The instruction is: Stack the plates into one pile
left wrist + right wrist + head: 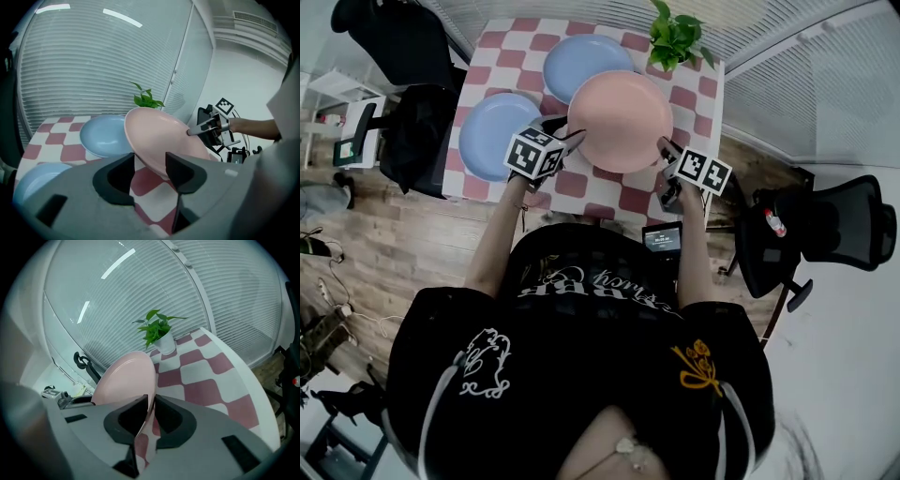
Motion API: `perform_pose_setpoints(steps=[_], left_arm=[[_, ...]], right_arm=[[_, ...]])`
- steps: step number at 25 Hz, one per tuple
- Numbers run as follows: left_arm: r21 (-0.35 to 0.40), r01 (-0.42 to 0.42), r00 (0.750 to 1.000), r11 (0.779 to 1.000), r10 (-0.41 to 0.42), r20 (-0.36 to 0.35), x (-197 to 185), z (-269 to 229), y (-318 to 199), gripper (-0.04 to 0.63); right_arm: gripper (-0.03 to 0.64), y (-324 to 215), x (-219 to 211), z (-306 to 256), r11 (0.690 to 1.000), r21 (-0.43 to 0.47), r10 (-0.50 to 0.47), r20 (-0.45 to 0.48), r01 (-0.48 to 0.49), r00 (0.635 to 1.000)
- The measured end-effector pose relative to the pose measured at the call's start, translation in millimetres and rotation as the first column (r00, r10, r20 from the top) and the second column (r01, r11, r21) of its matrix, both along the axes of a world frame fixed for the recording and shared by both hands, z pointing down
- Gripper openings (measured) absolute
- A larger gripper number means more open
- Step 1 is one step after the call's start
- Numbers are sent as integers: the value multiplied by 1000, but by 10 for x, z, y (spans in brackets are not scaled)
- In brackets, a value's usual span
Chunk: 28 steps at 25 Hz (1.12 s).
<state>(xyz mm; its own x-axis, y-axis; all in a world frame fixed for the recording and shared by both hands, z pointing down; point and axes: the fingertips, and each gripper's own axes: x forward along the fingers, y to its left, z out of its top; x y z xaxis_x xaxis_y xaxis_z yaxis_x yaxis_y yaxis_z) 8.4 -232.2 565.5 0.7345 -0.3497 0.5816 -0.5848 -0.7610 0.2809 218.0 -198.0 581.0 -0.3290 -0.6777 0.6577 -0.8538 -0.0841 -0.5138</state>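
Clamping the pink plate by its rim, right gripper held it tilted above the table, left gripper with jaws apart at the opposite rim, two blue plates behind.

My head camera sits high above the person and looks steeply down, so I see the checkered table from well above, with both grippers at its near edge. The left gripper view rides low on the left gripper, close to the tabletop. It faces across the table toward the blinds and takes in the right gripper on the far side of the pink plate. The right gripper view looks along its own jaws from very near the plate's rim, toward the same blinds. All three views share the pink plate and the potted plant.
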Motion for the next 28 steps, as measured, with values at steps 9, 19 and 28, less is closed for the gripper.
perform_pose_setpoints(steps=[9, 19, 28], left_arm=[[-32, 27, 998, 999, -26, 52, -505, 142, -700, 213], [-25, 66, 998, 998, -66, 13, -707, 240, -1022, 215], [53, 155, 983, 987, -149, -103, -1265, -252, -893, 215]], right_arm=[[44, -502, -535, 198, 989, -82, 131, 117, -122, 984], [29, -654, -642, 449, 940, -172, 317, 109, -296, 942], [29, -913, -643, 450, 917, -176, 381, 117, -359, 917]])
